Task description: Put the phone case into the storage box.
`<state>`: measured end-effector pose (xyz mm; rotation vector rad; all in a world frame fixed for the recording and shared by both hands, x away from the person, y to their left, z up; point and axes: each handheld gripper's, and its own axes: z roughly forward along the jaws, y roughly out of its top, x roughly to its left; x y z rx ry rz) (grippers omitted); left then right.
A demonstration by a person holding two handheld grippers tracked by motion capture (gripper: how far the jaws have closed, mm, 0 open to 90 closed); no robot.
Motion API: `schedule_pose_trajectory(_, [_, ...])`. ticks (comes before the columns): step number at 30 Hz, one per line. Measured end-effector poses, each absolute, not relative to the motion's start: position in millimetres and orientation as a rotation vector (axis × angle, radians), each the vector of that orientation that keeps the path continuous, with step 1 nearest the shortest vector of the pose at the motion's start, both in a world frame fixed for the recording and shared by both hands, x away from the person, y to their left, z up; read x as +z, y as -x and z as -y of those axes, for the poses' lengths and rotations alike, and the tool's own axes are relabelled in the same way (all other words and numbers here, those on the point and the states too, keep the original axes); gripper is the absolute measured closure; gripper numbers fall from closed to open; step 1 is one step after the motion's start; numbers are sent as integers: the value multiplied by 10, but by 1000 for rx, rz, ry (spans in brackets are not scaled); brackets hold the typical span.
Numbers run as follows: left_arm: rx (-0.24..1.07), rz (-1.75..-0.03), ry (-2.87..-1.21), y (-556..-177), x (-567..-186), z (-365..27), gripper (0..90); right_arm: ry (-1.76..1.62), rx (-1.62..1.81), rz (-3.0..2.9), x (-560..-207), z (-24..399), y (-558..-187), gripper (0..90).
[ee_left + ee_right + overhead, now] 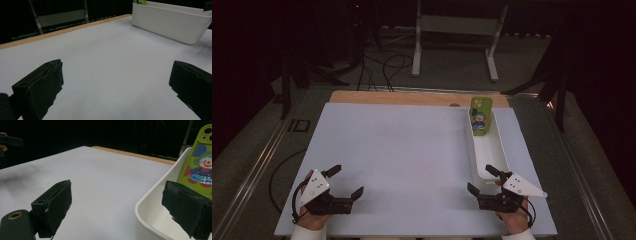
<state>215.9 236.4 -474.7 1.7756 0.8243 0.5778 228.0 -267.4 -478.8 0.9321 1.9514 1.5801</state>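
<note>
Left gripper [346, 181]: hovering wide open, empty, far from white bin [497, 150]
Right gripper [479, 179]: gaping empty at bin's near end
Green phone case [480, 116]: leaning in bin's far end

High view looks down from above; both gripper views skim low, sharing the white bin [492, 150]

The white tray [502, 155] looks like smooth plastic with a soft shine on its rim. Inside it, at the far end, the green phone case [480, 116] looks smooth and a bit shiny too, like rubbery plastic, with a printed clown picture. The table top [402, 150] beside the tray is a flat white sheet, matt and smooth. Behind the tray runs a strip of light wood [402, 97]. The left gripper [346, 182] and the right gripper [478, 179], near the tray, have black matt jaws that look rough at the edges.
</note>
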Motion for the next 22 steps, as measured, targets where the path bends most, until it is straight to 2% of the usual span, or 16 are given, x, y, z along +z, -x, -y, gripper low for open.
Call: schedule_pose_trajectory(22, [593, -803, -1827, -2157, -4822, -2332, 0, -960, 1589, -1959, -4758, 2675, -2311, 88])
